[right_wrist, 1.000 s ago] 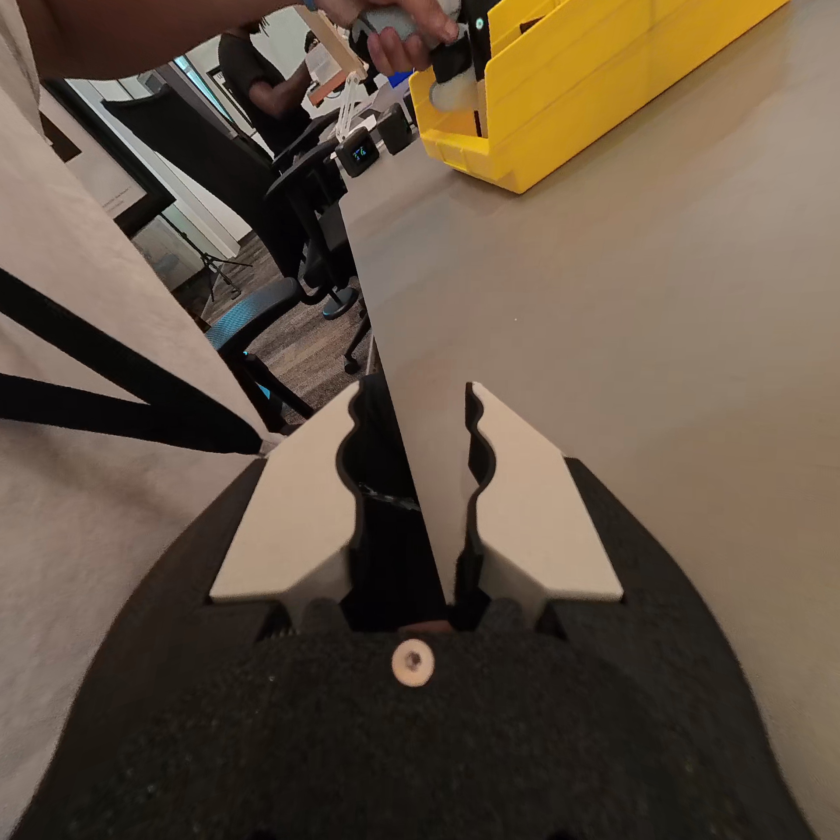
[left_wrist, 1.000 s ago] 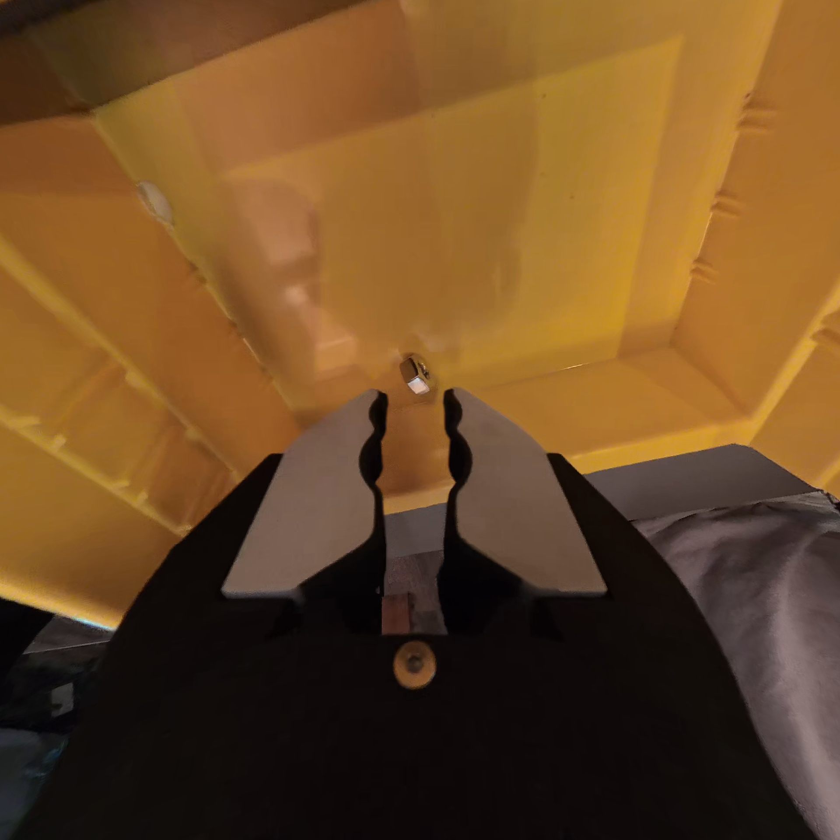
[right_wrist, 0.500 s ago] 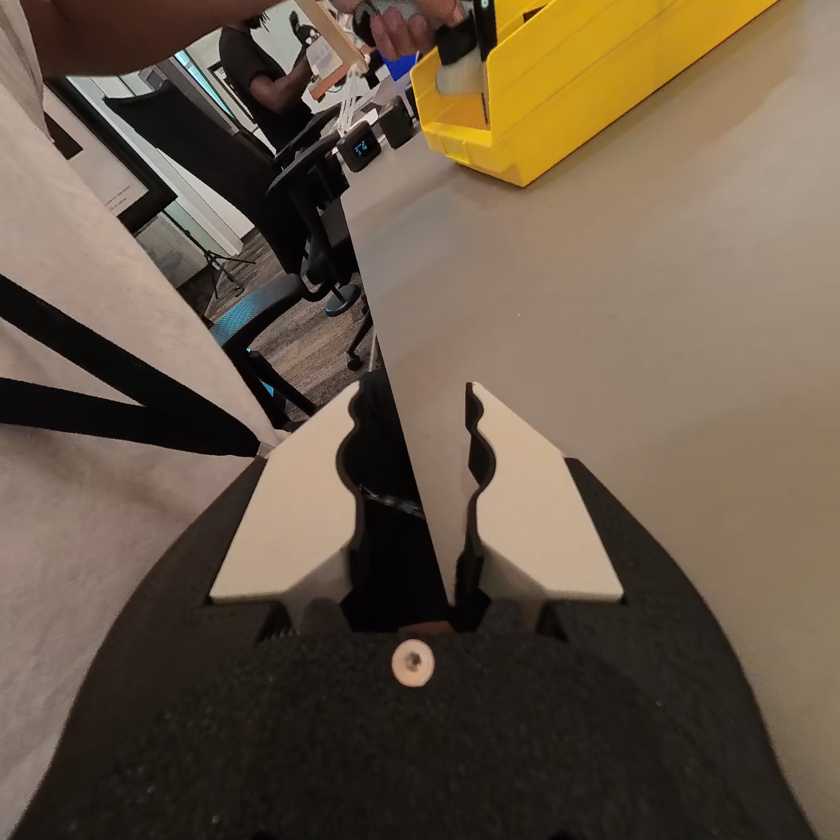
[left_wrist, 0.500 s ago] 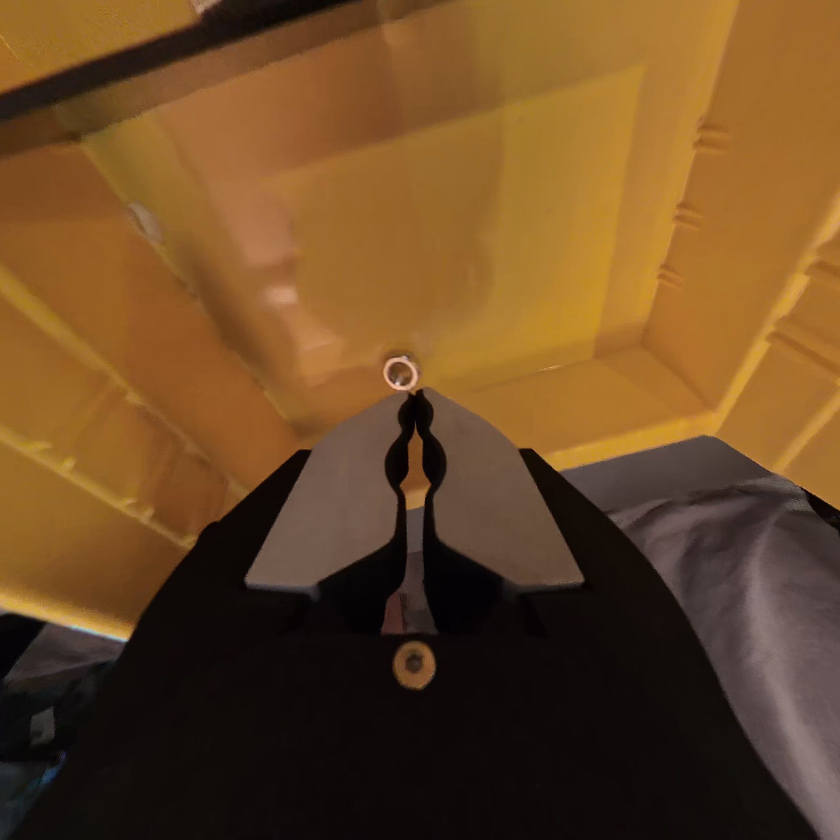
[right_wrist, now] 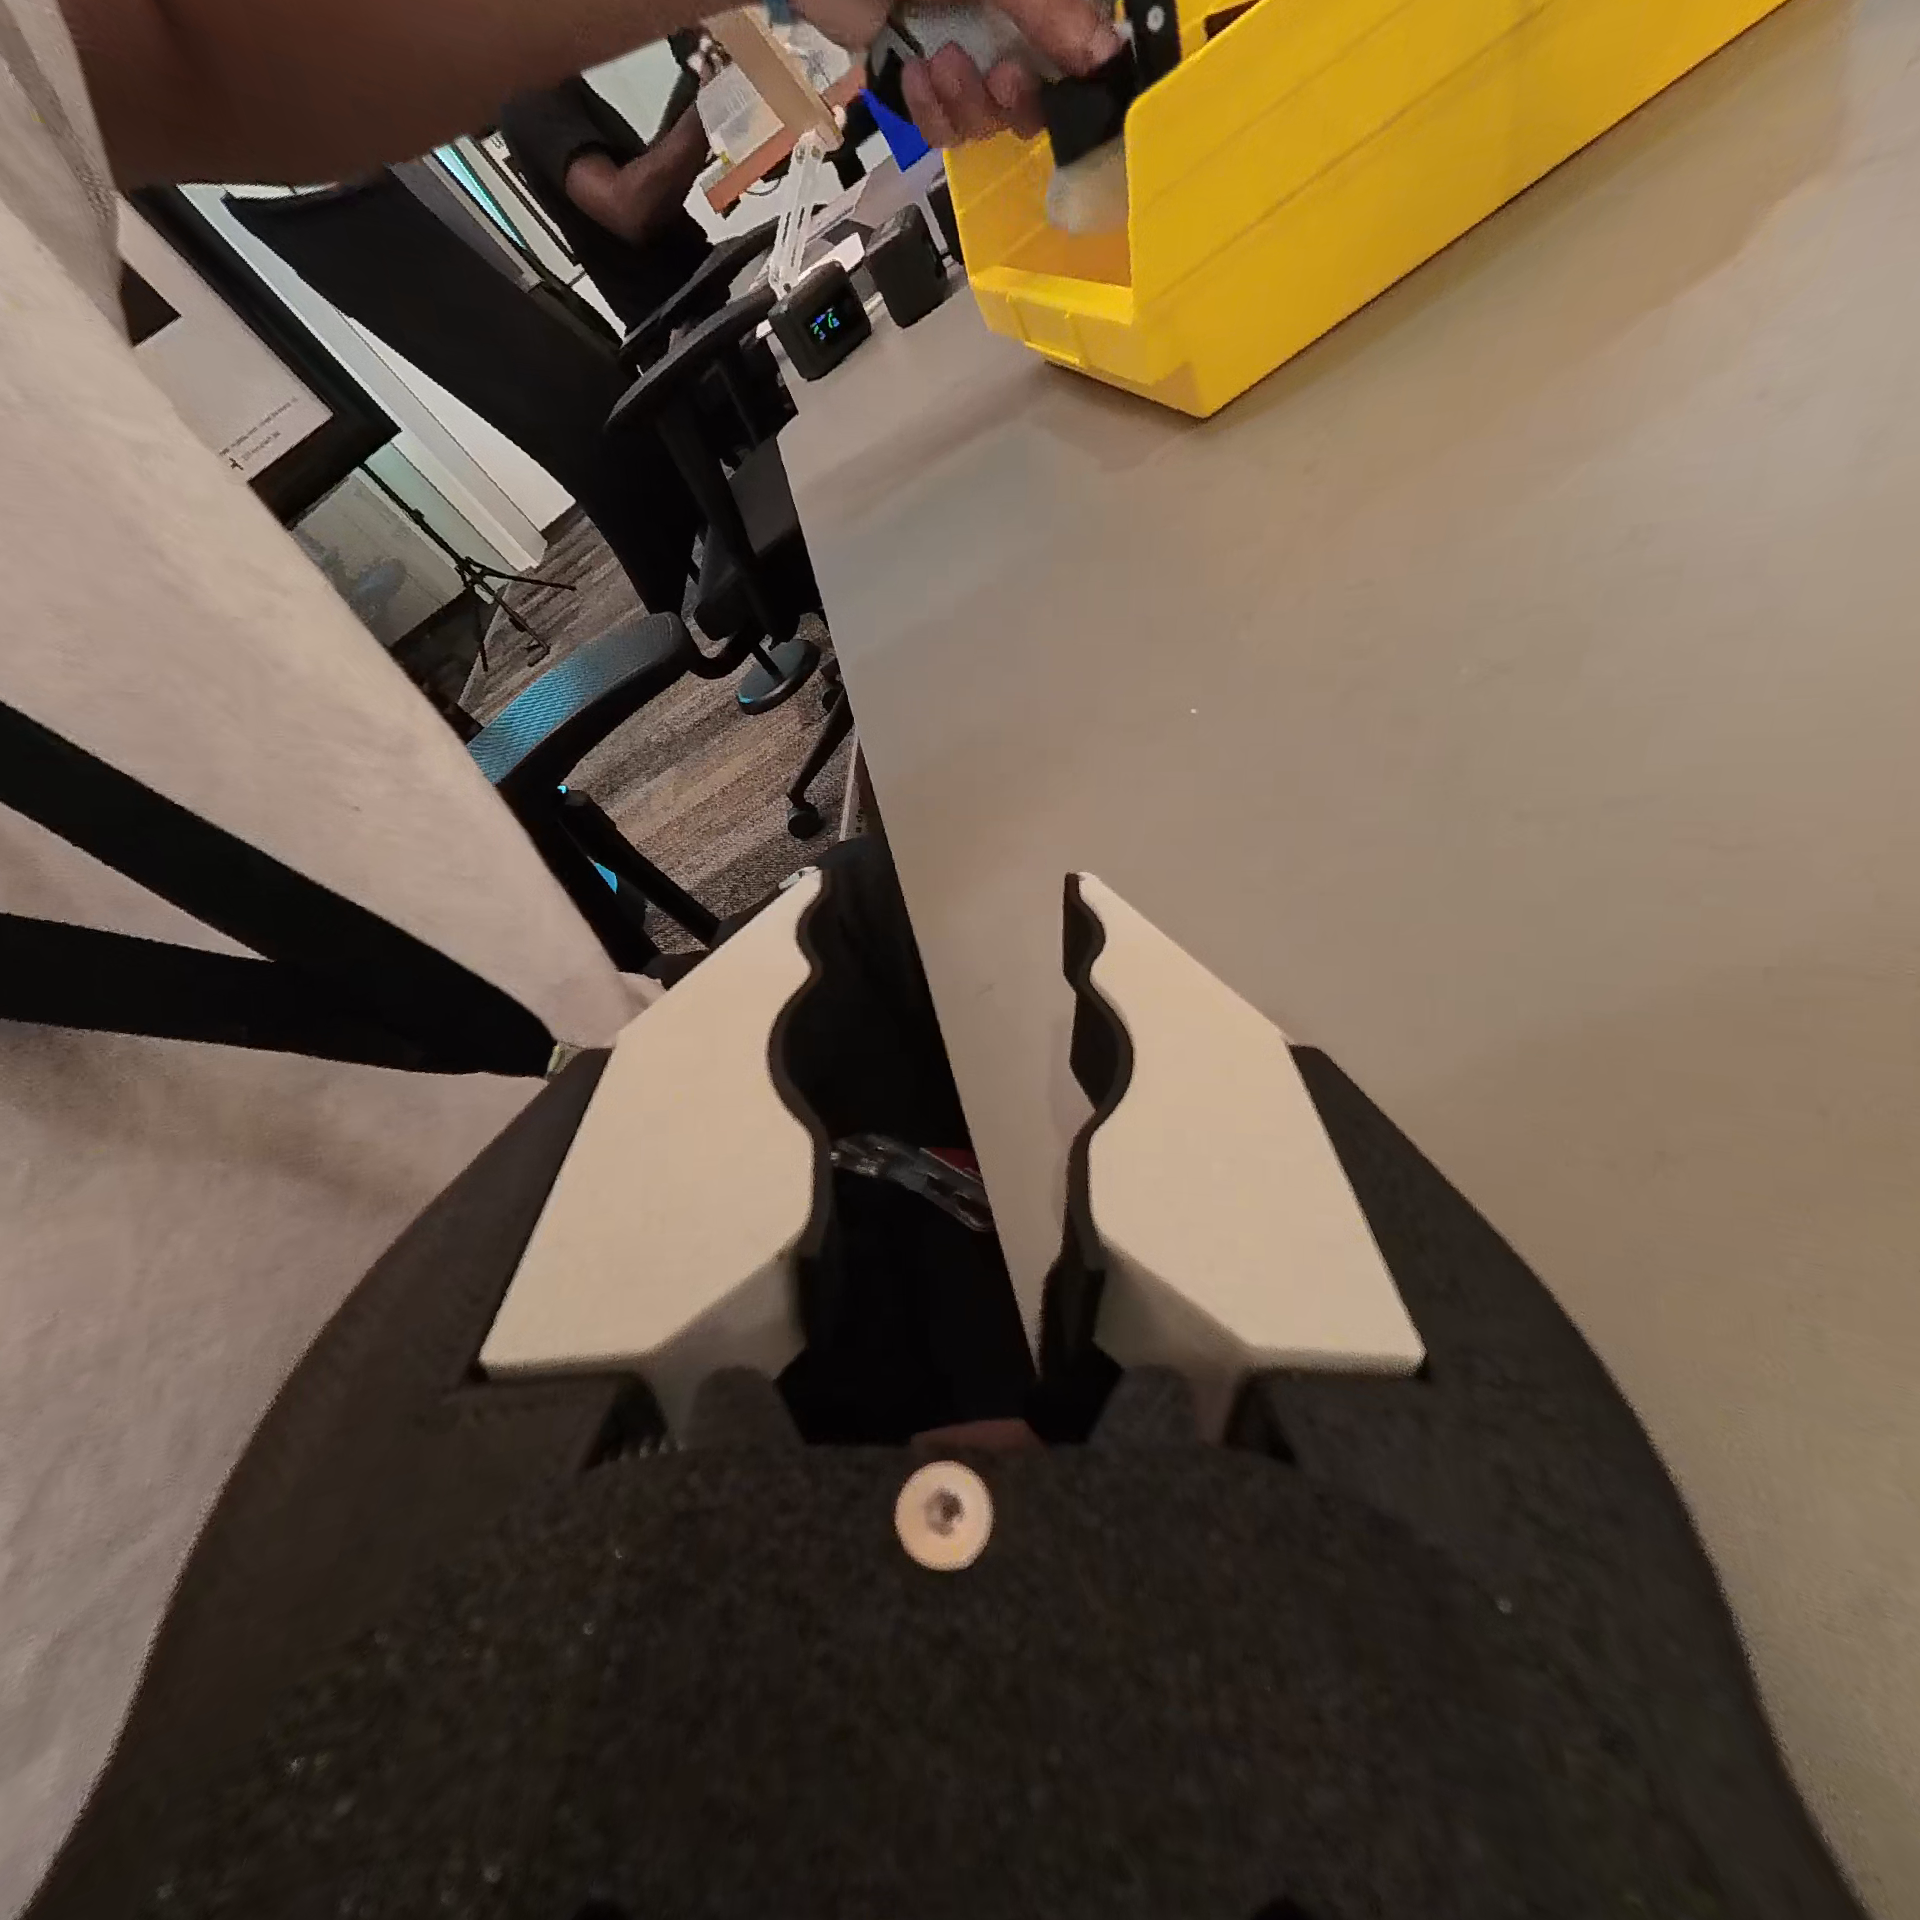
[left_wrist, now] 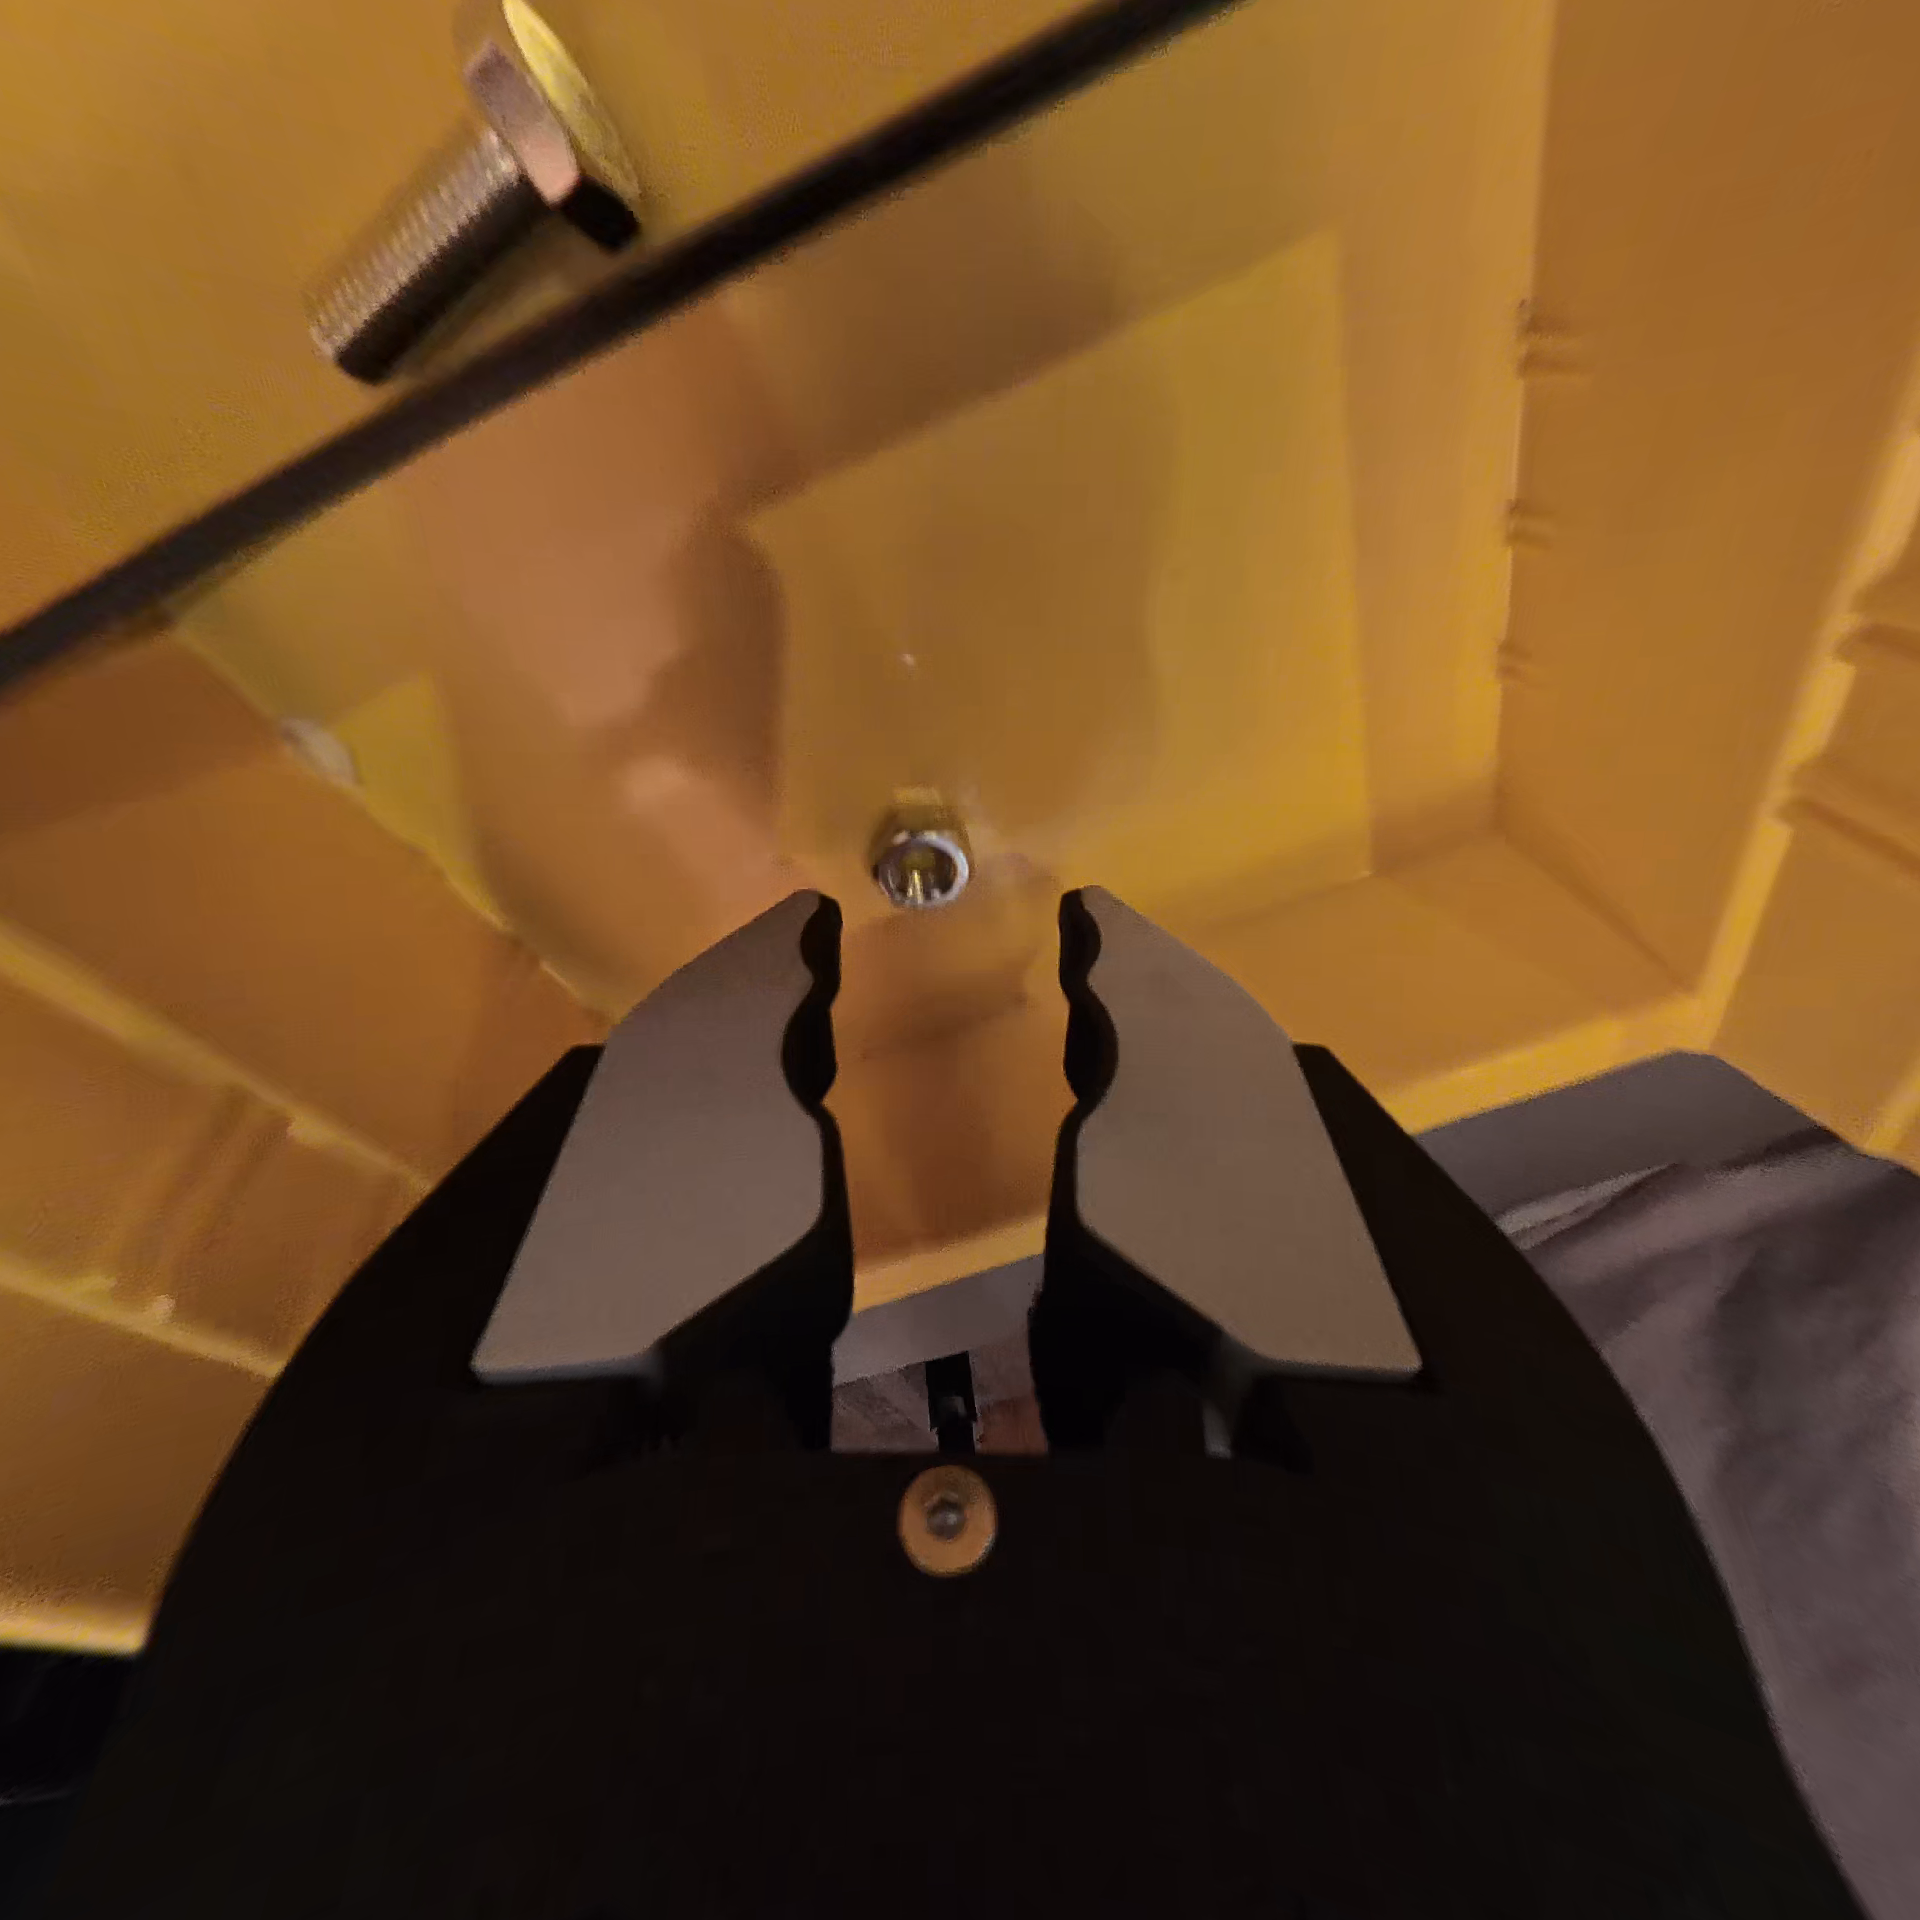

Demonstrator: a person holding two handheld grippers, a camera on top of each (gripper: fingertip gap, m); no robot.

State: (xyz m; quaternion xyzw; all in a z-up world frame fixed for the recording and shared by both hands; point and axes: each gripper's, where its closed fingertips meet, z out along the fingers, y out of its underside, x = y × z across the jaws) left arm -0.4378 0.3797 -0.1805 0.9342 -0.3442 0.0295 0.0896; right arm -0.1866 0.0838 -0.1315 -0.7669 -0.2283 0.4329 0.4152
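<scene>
In the left wrist view my left gripper point(left_wrist: 948, 902) is open inside a yellow bin point(left_wrist: 1143, 520). A small metal nut point(left_wrist: 920, 868) lies on the bin floor just beyond my fingertips, between them but not touched. A large hex bolt point(left_wrist: 468, 197) lies at the upper left, beyond a black divider point(left_wrist: 623, 291). In the right wrist view my right gripper point(right_wrist: 945, 883) is open and empty over the near edge of the grey table point(right_wrist: 1455, 831). The yellow bin point(right_wrist: 1351, 208) stands at the far right, and a hand holds the left gripper point(right_wrist: 1086, 156) down into it.
A grey cloth point(left_wrist: 1714, 1403) lies at the lower right of the left wrist view. Beyond the table edge are office chairs point(right_wrist: 582, 707) and a person's light garment with black straps point(right_wrist: 208, 831). A small black device with a lit screen point(right_wrist: 821, 327) stands near the bin. There is about 40 centimeters between the tips of the two grippers. From my left tips it is roughly 9 centimeters to the large hex bolt point(left_wrist: 468, 197); from my right, 45 centimeters.
The left jaws shut just short of the nut, then opened again; the nut stays on the bin floor, turned end-on. The left view shifted and the bolt came into sight. The right gripper stayed open.
</scene>
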